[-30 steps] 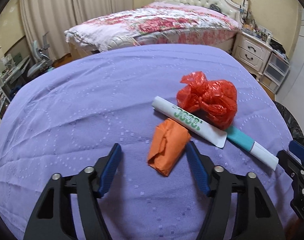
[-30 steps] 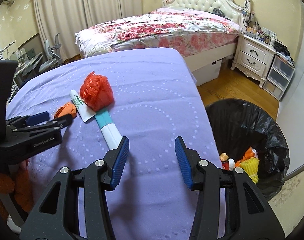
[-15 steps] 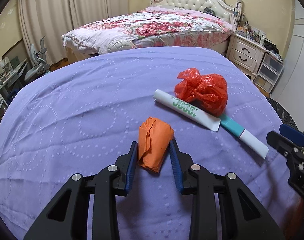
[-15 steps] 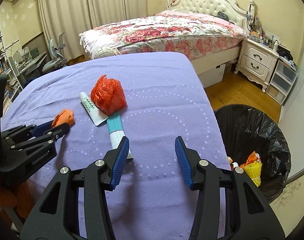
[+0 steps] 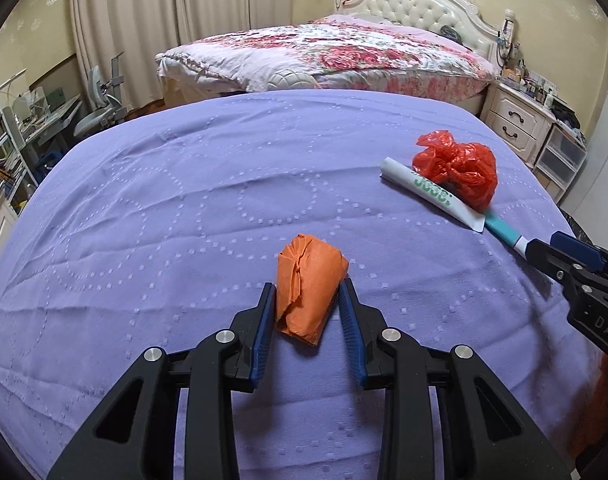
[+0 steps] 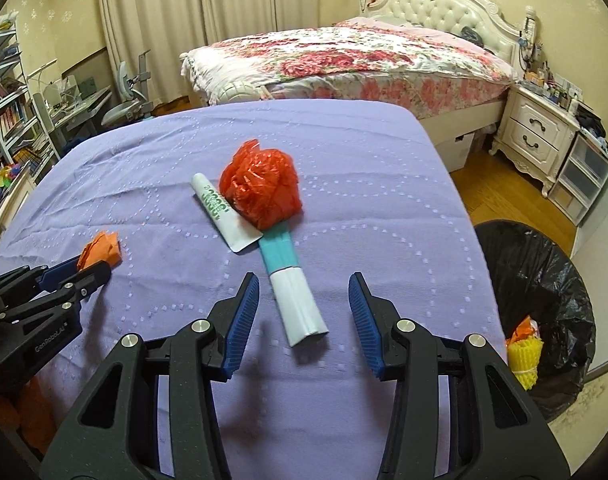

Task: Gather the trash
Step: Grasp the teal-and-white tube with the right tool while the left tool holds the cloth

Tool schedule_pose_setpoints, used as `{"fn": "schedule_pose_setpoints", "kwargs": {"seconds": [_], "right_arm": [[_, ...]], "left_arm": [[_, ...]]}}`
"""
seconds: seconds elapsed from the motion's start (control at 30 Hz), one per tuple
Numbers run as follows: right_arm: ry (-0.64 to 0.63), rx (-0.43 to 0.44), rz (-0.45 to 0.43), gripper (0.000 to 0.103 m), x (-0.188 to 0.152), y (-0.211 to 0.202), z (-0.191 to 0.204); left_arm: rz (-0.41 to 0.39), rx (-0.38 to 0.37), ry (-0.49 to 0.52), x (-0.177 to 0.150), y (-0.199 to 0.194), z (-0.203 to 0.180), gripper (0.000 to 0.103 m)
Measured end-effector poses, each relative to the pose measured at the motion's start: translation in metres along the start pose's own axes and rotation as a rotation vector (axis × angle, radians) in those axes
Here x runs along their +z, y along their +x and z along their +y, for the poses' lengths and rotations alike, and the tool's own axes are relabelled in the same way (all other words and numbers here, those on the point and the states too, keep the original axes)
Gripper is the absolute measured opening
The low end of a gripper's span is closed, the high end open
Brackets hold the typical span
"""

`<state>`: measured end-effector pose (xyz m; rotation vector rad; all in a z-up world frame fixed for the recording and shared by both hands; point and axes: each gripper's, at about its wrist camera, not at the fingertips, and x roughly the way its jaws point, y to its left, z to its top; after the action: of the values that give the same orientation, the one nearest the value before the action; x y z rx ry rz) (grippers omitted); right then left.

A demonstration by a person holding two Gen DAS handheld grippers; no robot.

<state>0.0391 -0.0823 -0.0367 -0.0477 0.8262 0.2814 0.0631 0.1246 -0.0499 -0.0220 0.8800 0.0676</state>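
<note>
My left gripper (image 5: 305,294) is shut on a crumpled orange paper wad (image 5: 305,286), held just above the purple cloth; it also shows in the right wrist view (image 6: 102,250). My right gripper (image 6: 304,294) is open, its jaws either side of the near end of a teal and white tube (image 6: 294,298). A white tube with green print (image 6: 220,210) and a crumpled red plastic bag (image 6: 262,190) lie just beyond, touching each other. In the left wrist view the red bag (image 5: 457,168) and white tube (image 5: 431,194) lie at the right.
The purple-clothed table (image 6: 343,160) ends at the right, where a black-lined trash bin (image 6: 543,320) with yellow and orange trash stands on the floor. A floral bed (image 6: 343,56) and white nightstand (image 6: 539,136) are behind. Shelves and a chair are at the left.
My left gripper closed on the orange wad and lifted it slightly. My right gripper moved forward over the teal and white tube, staying open.
</note>
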Motion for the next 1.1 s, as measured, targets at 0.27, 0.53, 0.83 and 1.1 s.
{"fn": "schedule_pose_setpoints", "kwargs": {"seconds": [0.27, 0.53, 0.83, 1.1], "right_arm": [[-0.012, 0.004, 0.032, 0.035, 0.002, 0.015, 0.01], [-0.029, 0.001, 0.047, 0.028, 0.005, 0.021, 0.015], [-0.032, 0.0, 0.047, 0.02, 0.005, 0.021, 0.017], [-0.019, 0.003, 0.042, 0.018, 0.002, 0.018, 0.014]], "left_arm": [[-0.004, 0.0, -0.01, -0.001, 0.002, 0.002, 0.033], [-0.004, 0.0, -0.01, -0.002, 0.001, 0.002, 0.033], [-0.006, 0.005, -0.007, -0.003, 0.001, 0.003, 0.033], [-0.007, 0.005, -0.007, -0.003, 0.001, 0.003, 0.033]]}}
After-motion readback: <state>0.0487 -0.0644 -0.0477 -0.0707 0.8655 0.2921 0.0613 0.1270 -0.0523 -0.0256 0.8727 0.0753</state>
